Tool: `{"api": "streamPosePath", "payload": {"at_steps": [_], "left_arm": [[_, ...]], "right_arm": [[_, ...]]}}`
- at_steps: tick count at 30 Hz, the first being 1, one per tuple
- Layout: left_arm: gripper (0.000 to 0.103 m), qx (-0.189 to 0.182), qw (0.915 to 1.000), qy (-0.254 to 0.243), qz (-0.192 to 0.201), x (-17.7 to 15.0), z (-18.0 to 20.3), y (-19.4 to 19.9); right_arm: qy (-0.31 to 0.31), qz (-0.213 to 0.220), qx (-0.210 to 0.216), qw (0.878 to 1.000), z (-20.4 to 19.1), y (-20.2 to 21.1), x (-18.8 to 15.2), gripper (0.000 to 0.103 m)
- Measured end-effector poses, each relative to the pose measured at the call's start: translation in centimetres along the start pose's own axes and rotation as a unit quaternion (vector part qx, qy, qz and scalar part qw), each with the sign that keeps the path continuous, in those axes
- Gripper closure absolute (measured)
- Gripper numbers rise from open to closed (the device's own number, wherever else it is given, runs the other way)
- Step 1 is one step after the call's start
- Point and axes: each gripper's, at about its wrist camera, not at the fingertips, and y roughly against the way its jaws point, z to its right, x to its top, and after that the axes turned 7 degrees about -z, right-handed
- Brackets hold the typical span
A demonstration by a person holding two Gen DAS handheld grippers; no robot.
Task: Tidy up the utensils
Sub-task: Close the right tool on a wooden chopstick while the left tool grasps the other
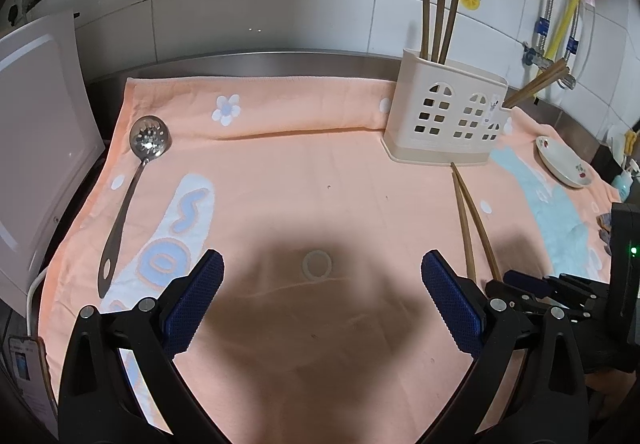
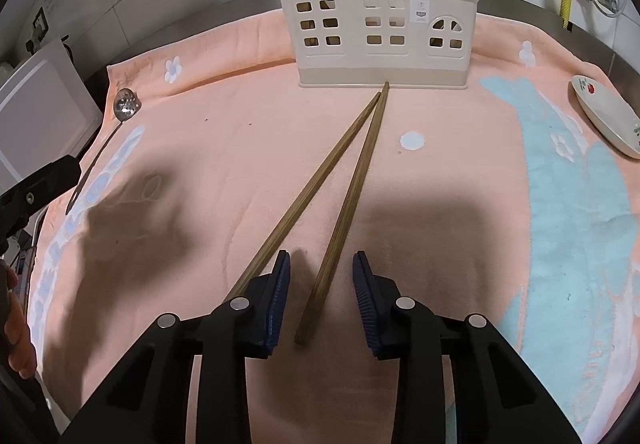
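While several chopsticks already stand in the holder, I see my right tool part-open, straddling one loose chopstick without gripping it — its mate and the slotted spoon remain on the towel; my left tool gapes empty.

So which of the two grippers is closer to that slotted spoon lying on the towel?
The left. The left gripper hovers open over the towel with the slotted spoon just to its left; the right gripper sits farther right, its fingers around one chopstick.

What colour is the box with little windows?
The utensil holder is cream, clearest in the right wrist view.
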Motion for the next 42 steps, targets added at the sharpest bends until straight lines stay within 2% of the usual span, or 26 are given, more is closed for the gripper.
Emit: {"api": "streamPosePath", "payload": {"at_steps": [13,32,39,42], "left_arm": [[0.005,-0.006,0.9999,-0.008,-0.007,-0.4,0.8,-0.3],[0.005,-0.018,0.9957,-0.073,-0.055,-2.0,5.8,-2.4],[0.005,-0.031,0.9929,-0.094,-0.066,-2.3,8.2,-3.4],[0.005,-0.049,0.9924,-0.09,-0.068,-2.4,8.7,-3.8]], "right_arm": [[0.012,0.005,-0.029,0.999,-0.2,-0.3,0.1,0.092],[-0.004,0.038,-0.006,0.999,2.4,2.3,-0.9,0.096],[-0.004,0.045,0.002,0.999,3.4,3.0,-1.2,0.096],[-0.007,0.047,0.006,0.999,3.8,3.3,-1.3,0.096]]}}
